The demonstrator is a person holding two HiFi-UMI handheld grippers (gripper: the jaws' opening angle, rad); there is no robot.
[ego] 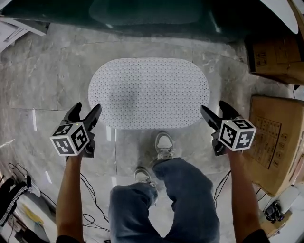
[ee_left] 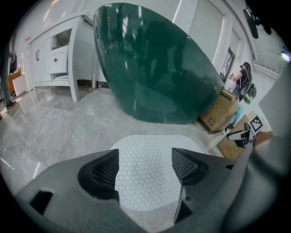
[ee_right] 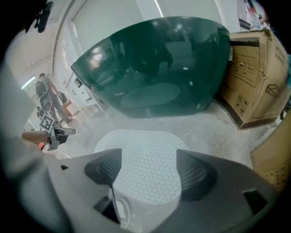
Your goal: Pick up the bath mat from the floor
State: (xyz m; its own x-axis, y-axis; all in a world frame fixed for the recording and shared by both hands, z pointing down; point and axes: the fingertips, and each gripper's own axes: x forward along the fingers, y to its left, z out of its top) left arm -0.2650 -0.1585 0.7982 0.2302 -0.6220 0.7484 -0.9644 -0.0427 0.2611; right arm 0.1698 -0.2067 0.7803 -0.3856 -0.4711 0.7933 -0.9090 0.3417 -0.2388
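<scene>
View from above of a person standing on a pale marble floor (ego: 52, 80), a gripper in each hand.

At left, the left gripper (ego: 87, 108) hangs above the floor just off the mat's near left edge. Its fingers (ee_left: 102, 172) are spread wide with nothing between them; its own view shows only the mat far below the gap.

In the middle lies the mat (ego: 148, 92), a white oval dotted with small holes. It is flat on the floor, between a dark green tub (ego: 152, 12) at the top and the person's shoes (ego: 164, 144) at the bottom, one toe at its near edge.

At right, the right gripper (ego: 213, 108) hangs just off the mat's near right edge, fingers likewise wide apart and empty. Cardboard boxes (ego: 273, 142) stand further right.

The mat looks thin, light and floppy, probably rubbery. It may cling to the smooth stone and will likely sag or fold once lifted. The rim lies flush, so a finger probably has to slide under it. The curved ends nearest each gripper look like the best places to pinch, one per side, so the mat hangs evenly.
</scene>
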